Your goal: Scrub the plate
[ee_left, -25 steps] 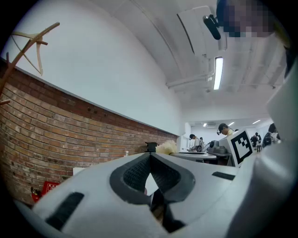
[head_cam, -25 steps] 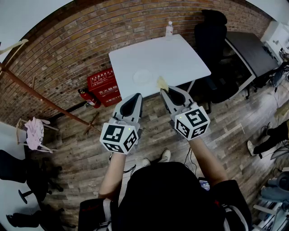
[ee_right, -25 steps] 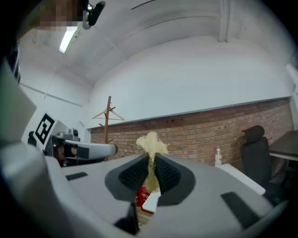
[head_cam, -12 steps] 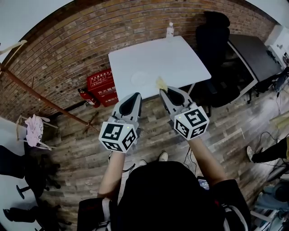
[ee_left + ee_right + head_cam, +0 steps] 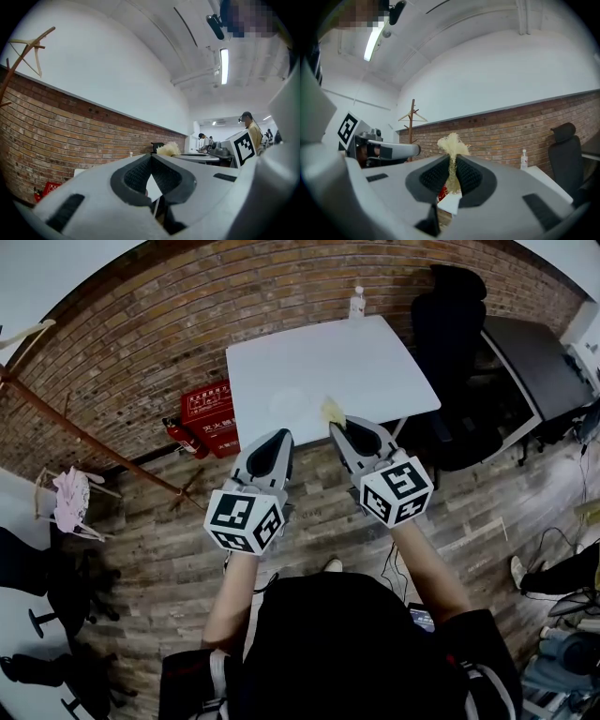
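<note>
Faintly, round white plate (image 5: 287,401) flat on white table (image 5: 375,357)

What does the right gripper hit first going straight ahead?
Likely the white table near the plate, scrubber first; height is unclear, so the right gripper could pass over to the brick wall.
</note>
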The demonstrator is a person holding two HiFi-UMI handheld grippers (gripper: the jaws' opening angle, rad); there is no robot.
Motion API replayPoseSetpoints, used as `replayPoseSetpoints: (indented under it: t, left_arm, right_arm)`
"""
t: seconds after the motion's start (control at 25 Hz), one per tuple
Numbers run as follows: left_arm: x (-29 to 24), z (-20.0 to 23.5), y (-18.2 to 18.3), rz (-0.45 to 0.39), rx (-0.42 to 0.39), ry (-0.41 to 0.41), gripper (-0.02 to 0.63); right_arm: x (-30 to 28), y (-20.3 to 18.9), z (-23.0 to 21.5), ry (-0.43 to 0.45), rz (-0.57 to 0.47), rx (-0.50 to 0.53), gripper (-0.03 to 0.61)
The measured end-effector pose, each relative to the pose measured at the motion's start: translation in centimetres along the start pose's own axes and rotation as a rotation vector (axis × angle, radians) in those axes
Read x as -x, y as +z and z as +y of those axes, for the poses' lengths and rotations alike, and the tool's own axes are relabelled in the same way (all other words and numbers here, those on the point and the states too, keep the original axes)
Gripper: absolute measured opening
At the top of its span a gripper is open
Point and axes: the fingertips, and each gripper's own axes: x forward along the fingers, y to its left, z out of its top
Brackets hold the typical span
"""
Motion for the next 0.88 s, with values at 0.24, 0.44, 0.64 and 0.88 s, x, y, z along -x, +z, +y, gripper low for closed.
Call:
replayPoseSetpoints:
  t: [0.24, 0.44, 0.64, 0.88]
  left_arm:
    - [-0.9, -0.4, -0.4, 0.018, -0.022, 0.023, 0.018]
    - [-1.4, -0.5, -0.3, 0.027, -0.033, 0.040, 0.018]
    - [-1.9, 0.1, -0.5, 0.031, -0.032, 0.053, 0.018]
    - [-2.8, 1.3, -0.8, 0.028, -0.020, 0.056, 0.018]
  right_arm:
    - [0.2, -0.3, -1.2, 0.016, -0.006, -0.014, 0.054]
    - [0.2, -0.3, -2.2, 0.027, -0.013, -0.029, 0.052]
    - [-0.4, -0.5, -2.8, 0.034, -0.013, -0.046, 0.054]
    - [-1.8, -1.0, -3.1, 0.043, -0.003, -0.046, 0.053]
